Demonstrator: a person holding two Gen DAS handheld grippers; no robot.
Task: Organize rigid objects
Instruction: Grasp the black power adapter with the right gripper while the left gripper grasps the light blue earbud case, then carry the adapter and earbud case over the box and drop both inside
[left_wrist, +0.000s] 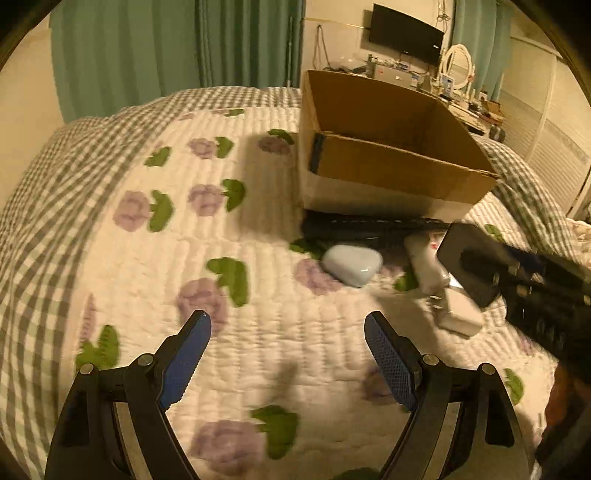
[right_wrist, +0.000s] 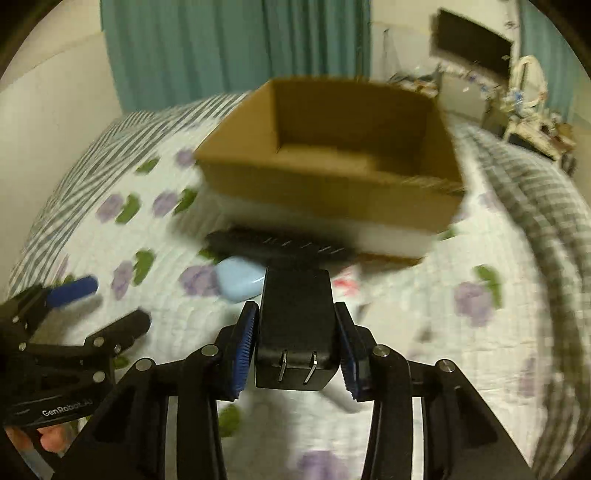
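Black power adapter: boxy brick, two metal prongs facing the camera, lower centre of right wrist view, clamped on both sides between blue pads. In the left wrist view it sits at right mid-frame.

Cardboard box: open top, brown, white band along its base, upper centre, sitting on the quilt. Looks empty inside.

Black comb-like bar: flat against the box's near base; blurred.

Pale blue rounded case: lying flat, centre-right of left view, just in front of the bar.

White items: right of the case, partly hidden, unidentifiable.
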